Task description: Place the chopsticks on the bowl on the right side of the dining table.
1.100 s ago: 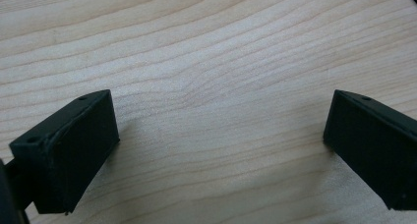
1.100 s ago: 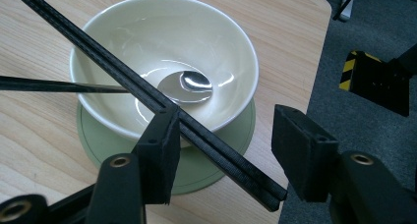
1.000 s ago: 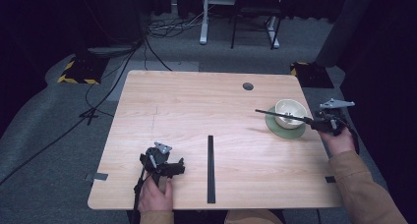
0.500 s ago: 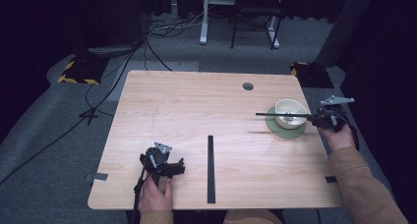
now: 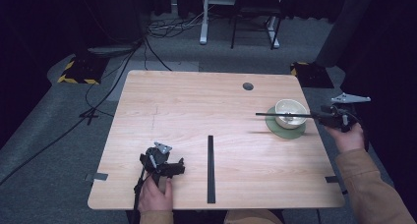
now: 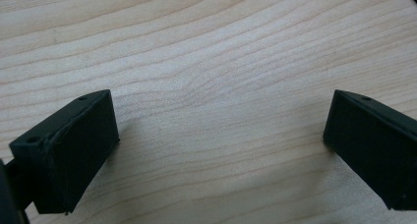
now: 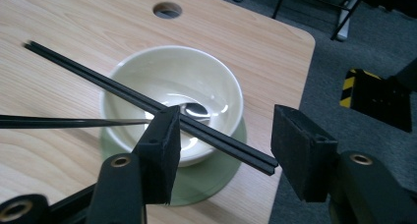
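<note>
Now the pale wooden surface (image 5: 196,111) is carrying a cream ceramic bowl (image 5: 290,112) on a round green saucer (image 5: 286,129) near its right edge. Black chopsticks (image 7: 147,103) are lying across the bowl's rim, their near end between the right claw's (image 7: 223,145) parted jaws, untouched. The left claw (image 6: 221,145), jaws wide apart, is resting empty beside a long black strip (image 5: 210,167).

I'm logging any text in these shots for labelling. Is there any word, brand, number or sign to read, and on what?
None: no readable text anywhere.
Bowl, green saucer, chopsticks, black strip and table: all unmarked.
Yellow-and-black hazard stripes on the floor block: a pattern, no lettering.
</note>
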Demonstrator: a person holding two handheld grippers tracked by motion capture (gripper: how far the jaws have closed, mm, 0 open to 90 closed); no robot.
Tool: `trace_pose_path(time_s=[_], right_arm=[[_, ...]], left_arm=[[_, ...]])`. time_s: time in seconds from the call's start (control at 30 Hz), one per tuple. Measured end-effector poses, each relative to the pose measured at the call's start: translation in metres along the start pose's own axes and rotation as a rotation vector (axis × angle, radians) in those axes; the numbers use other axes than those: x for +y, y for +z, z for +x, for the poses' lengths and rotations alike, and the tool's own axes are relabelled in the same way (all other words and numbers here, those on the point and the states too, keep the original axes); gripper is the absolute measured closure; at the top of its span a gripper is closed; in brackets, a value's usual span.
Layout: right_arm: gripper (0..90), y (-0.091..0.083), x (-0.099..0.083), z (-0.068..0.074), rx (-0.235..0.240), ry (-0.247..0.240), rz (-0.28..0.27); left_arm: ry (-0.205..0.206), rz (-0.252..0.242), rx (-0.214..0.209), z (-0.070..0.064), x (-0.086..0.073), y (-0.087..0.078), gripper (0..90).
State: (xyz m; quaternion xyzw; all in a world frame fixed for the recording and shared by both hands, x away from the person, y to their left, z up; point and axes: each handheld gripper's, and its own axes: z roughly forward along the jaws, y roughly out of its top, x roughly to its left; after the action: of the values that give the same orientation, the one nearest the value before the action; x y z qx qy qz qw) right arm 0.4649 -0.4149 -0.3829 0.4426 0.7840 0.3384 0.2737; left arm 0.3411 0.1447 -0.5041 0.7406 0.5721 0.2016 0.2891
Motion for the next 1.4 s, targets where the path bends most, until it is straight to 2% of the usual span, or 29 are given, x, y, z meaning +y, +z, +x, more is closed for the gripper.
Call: trace_pose_path(time_s=[0.17,0.2,0.4,0.53,0.6,0.83,1.13,1.2,1.33,1.4], right_arm=[[44.4,-0.017,0.006,0.008,0.045,0.015,-0.041],[44.2,-0.023,0.008,0.012,0.069,0.020,-0.050],[43.8,-0.038,0.013,0.024,0.136,0.031,-0.083],[42.7,-0.046,0.017,0.038,0.193,0.029,-0.095],[42.1,-0.048,0.018,0.048,0.226,0.013,-0.098],[37.7,-0.053,0.020,0.081,0.317,-0.063,-0.085],[33.0,-0.054,0.018,0.112,0.439,-0.105,-0.038],[33.0,-0.053,0.017,0.116,0.447,-0.100,-0.028],[32.2,-0.047,0.011,0.127,0.473,-0.103,-0.013],[31.6,-0.045,0.008,0.135,0.459,-0.119,-0.012]], left_arm=[[0.000,0.000,0.000,0.000,0.000,0.000,0.4],[0.000,0.000,0.000,0.000,0.000,0.000,0.4],[0.001,0.000,0.000,0.000,0.000,0.000,0.4],[0.002,0.000,0.000,0.000,0.000,0.000,0.4],[0.002,0.001,-0.002,0.000,0.000,0.000,0.3],[0.004,-0.001,-0.008,0.001,0.000,0.000,0.3],[0.067,0.004,-0.059,0.008,-0.002,-0.003,0.5],[0.081,0.007,-0.066,0.009,-0.002,-0.003,0.5],[0.083,0.007,-0.071,0.010,-0.003,-0.003,0.5],[0.078,0.006,-0.067,0.010,-0.003,-0.003,0.4]])
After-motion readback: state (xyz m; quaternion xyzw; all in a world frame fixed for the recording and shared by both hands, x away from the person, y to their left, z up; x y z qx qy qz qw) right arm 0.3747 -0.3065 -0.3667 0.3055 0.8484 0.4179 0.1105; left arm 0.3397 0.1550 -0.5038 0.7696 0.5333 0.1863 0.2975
